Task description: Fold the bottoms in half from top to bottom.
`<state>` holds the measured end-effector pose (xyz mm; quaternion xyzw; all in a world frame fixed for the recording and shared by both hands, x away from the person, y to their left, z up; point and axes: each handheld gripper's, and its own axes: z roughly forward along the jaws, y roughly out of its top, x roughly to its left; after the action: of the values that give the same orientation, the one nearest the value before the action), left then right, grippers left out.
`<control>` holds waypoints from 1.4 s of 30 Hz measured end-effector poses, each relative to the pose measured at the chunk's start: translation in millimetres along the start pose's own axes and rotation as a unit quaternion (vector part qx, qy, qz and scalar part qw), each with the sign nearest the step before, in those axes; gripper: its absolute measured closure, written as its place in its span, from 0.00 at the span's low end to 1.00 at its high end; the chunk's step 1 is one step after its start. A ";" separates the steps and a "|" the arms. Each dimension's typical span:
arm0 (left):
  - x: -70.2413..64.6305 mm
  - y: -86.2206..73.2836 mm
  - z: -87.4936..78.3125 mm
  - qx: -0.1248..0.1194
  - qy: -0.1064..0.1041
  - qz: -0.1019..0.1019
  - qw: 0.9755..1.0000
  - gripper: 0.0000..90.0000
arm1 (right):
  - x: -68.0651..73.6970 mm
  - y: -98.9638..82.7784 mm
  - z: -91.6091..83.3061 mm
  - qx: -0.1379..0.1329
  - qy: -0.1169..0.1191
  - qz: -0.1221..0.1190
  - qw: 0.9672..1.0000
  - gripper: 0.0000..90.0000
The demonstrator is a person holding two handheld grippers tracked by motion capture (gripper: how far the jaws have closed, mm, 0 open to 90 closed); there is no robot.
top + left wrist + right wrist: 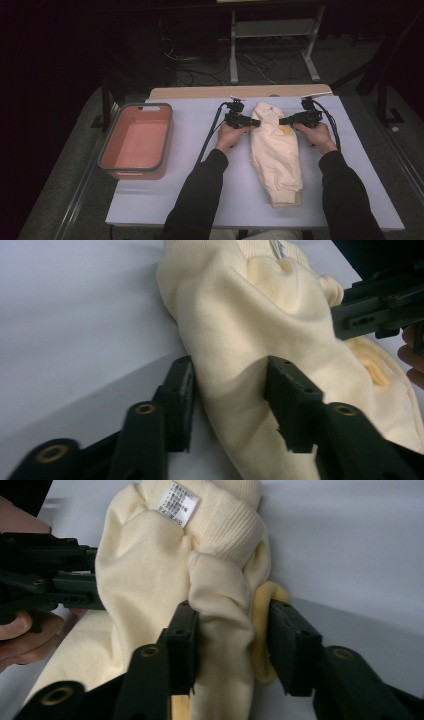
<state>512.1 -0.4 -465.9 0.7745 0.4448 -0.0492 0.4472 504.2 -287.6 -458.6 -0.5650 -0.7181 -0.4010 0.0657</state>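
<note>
From the high view, a cream sweatshirt [275, 152] lies folded into a long bundle right of the table's middle, its ribbed hem toward the near edge and its collar toward the far edge. The left gripper [254, 121] comes at its far end from the left and the right gripper [283, 120] from the right, each pinching the cloth there. The table [200, 175] is a pale, smooth sheet. A salmon bin [136, 140] with a grey rim stands well apart at the left. Beyond the table the room is dark, with cables on the floor and a white stand.

In the left gripper view, the jaws are closed on a thick fold of the sweatshirt [240, 340], which bulges between the pads. The cloth looks soft, light and limp; I judge it will sag and unfold when lifted, so taking several layers at once suits it.

In the right gripper view, the jaws squeeze a gathered fold of the sweatshirt [220, 615] just below the ribbed collar and its care label [178, 503]. That doubled rib looks like the firmest hold.
</note>
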 end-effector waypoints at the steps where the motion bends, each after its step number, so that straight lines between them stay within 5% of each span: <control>1: 0.0 -0.1 0.7 0.000 0.000 -0.004 1.000 0.66 | 0.0 -0.2 0.9 0.001 0.001 -0.003 1.000 0.71; 8: -6.4 -3.4 5.0 -0.004 0.013 0.027 1.000 0.89 | 3.1 -5.2 2.2 -0.015 -0.013 -0.012 1.000 0.83; 15: -13.6 -7.7 3.8 -0.030 0.036 0.053 0.998 0.94 | 10.3 -13.7 -3.4 -0.044 -0.030 -0.040 0.998 0.85; 26: -19.6 -7.9 -8.8 -0.076 0.015 0.073 0.994 0.95 | 19.8 -18.2 -18.4 -0.084 -0.029 -0.087 0.992 0.86; 42: -35.4 -5.5 -33.1 -0.117 -0.023 0.100 0.988 0.95 | 29.6 -24.7 -37.9 -0.121 -0.011 -0.114 0.986 0.86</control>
<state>476.2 2.3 -433.1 0.7560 0.3575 0.0298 0.5475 458.9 -290.8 -429.5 -0.4878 -0.7246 -0.4835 -0.0566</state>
